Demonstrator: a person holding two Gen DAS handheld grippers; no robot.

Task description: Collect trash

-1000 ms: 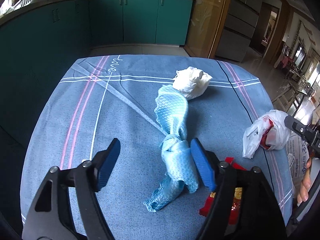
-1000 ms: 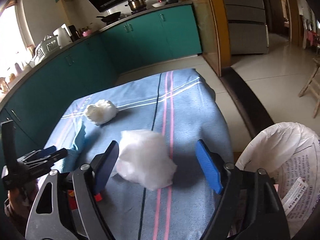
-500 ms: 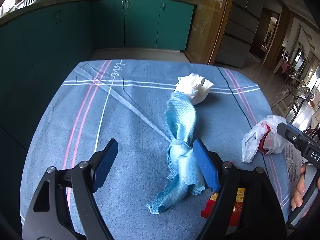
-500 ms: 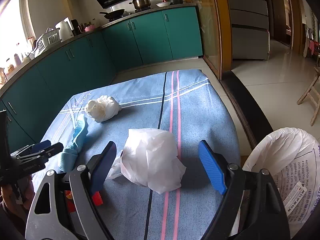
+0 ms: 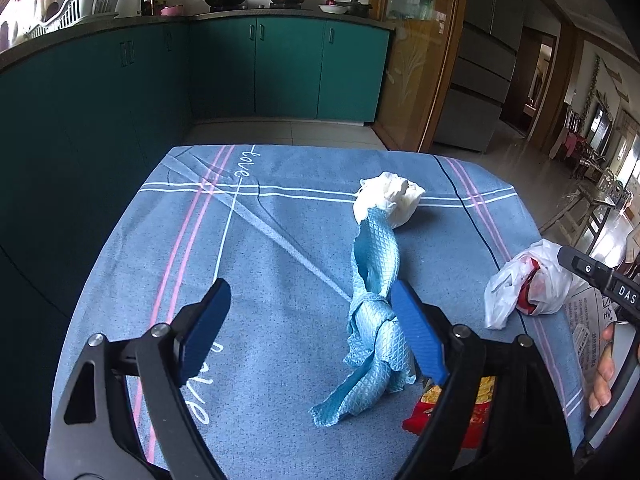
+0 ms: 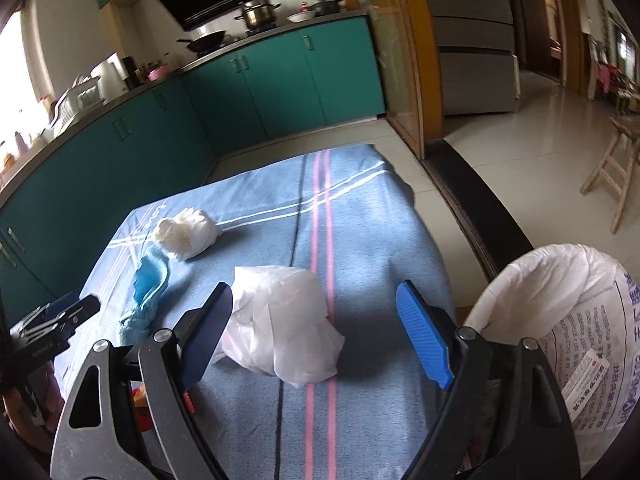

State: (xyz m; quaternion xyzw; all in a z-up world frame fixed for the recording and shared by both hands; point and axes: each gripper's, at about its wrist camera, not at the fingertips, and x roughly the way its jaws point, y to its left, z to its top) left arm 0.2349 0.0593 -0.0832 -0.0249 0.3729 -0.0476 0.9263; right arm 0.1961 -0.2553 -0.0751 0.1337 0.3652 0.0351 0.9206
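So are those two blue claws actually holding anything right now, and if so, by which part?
Nothing is held. The left gripper is open beside the blue cloth, and the right gripper is open around the white plastic bag without clamping it.

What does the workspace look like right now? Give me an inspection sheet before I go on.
Surface: table under a blue striped cloth.
Job's things: white plastic bag between the open right fingers; paper wad at the far end; red wrapper partly hidden behind the left gripper's right finger; lined bin off the table's right edge.
Clutter: blue rag, twisted, its far end touching the wad; whether it counts as trash, cannot tell.
Grippers: left gripper open, holding nothing; right gripper open around the bag, not closed on it.
Cables: nothing seen.
Surroundings: teal cabinets, pots on the stove, wooden stool on the tiled floor.
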